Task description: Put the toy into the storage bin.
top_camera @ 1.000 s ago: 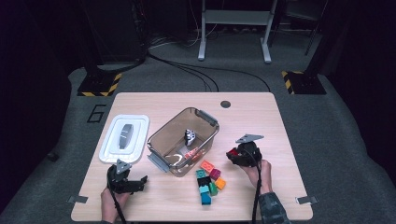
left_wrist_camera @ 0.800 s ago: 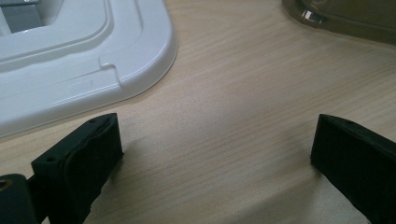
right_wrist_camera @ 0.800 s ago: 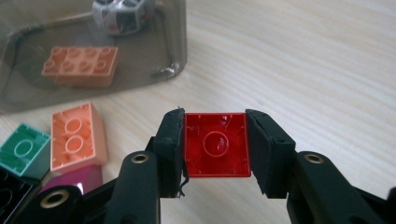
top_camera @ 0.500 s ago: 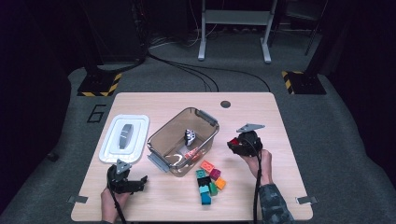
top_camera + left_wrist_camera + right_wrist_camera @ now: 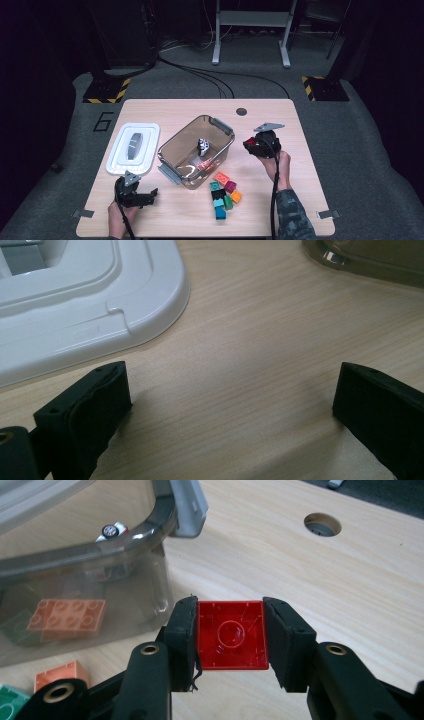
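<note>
A wooden table (image 5: 165, 112) is seen from above, with a person's two forearms entering from the near edge.

Nearest, at about 7 o'clock on the table, the left gripper (image 5: 134, 192) rests low on the wood in the person's left hand (image 5: 119, 218). In the left gripper view its two black jaws stand wide apart with bare wood between them, grasping nothing.

Just past the near edge, around 6 o'clock, a loose cluster of toy bricks (image 5: 223, 194) lies on the table in orange, pink, green, black and blue.

At about 3 o'clock the right hand (image 5: 276, 164) lifts the right gripper (image 5: 251, 144) above the table, just beside the tub's right-hand end. Its jaws are clenched on a red brick (image 5: 231, 635), one pad pressed against each side; the right gripper view shows the brick's hollow underside facing the camera.

At the centre sits a clear grey plastic tub (image 5: 172, 147), set at a slant. Inside it lie an orange brick (image 5: 67, 618) and a small toy car (image 5: 203, 146).

At about 9 o'clock, just left of the tub, a white lid (image 5: 120, 157) lies flat on the table.

Farthest, near 12 o'clock, a round cable hole (image 5: 242, 111) is set into the tabletop.
</note>
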